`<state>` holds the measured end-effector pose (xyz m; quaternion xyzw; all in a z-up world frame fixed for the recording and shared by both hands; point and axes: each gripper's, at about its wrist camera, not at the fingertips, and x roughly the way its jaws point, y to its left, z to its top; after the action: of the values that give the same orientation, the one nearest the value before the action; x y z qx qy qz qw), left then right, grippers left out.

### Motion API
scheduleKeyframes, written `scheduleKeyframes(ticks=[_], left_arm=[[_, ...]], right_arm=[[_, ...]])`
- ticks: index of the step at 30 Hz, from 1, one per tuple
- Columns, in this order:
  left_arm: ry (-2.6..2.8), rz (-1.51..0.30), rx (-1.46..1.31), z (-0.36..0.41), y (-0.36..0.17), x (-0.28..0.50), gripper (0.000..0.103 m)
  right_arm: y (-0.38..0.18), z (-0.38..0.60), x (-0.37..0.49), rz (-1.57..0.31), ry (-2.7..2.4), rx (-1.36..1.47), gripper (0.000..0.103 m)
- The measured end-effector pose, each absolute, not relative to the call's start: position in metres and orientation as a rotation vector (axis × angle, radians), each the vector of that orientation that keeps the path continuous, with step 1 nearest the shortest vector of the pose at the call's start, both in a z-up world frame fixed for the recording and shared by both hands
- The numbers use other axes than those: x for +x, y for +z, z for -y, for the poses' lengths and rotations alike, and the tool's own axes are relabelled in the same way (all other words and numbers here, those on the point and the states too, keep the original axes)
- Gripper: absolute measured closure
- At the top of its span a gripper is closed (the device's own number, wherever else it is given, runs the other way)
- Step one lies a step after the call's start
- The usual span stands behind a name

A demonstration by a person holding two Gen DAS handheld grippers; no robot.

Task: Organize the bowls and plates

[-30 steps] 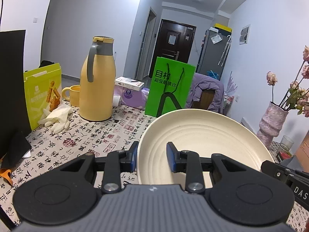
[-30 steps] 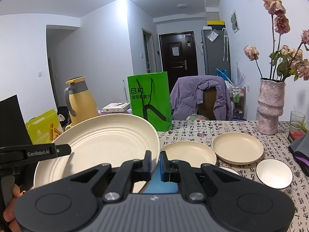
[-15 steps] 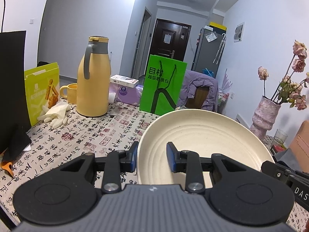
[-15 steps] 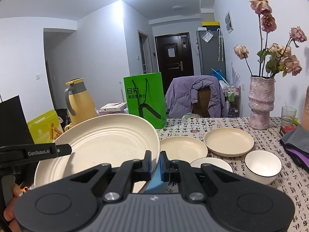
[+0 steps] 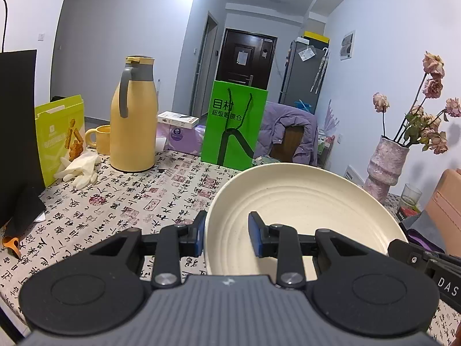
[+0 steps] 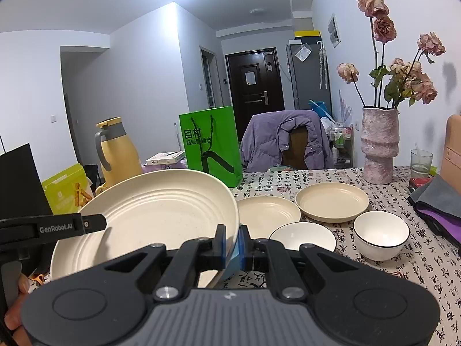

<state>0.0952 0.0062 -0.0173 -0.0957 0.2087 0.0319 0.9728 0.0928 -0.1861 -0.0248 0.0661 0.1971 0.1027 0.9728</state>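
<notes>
Plate (image 6: 149,216) clamped by right claw (image 6: 230,242), tilted above table (image 6: 360,274).

White bowl (image 6: 302,235) partly behind claw (image 6: 230,243)

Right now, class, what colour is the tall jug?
Yellow jug with grey handle; clearest in the left wrist view.

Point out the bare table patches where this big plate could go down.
Open tablecloth lies between the yellow thermos, green bag and held big plate. Crowded: right side, with two small plates and two bowls.
</notes>
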Motion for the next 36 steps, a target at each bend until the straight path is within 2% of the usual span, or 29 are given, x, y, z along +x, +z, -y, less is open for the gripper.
scheduleKeyframes(ticks=[36], left_arm=[[-0.019, -0.463, -0.160, 0.018, -0.063, 0.087, 0.073]], right_arm=[[-0.070, 0.213, 0.079, -0.432, 0.156, 0.169, 0.095]])
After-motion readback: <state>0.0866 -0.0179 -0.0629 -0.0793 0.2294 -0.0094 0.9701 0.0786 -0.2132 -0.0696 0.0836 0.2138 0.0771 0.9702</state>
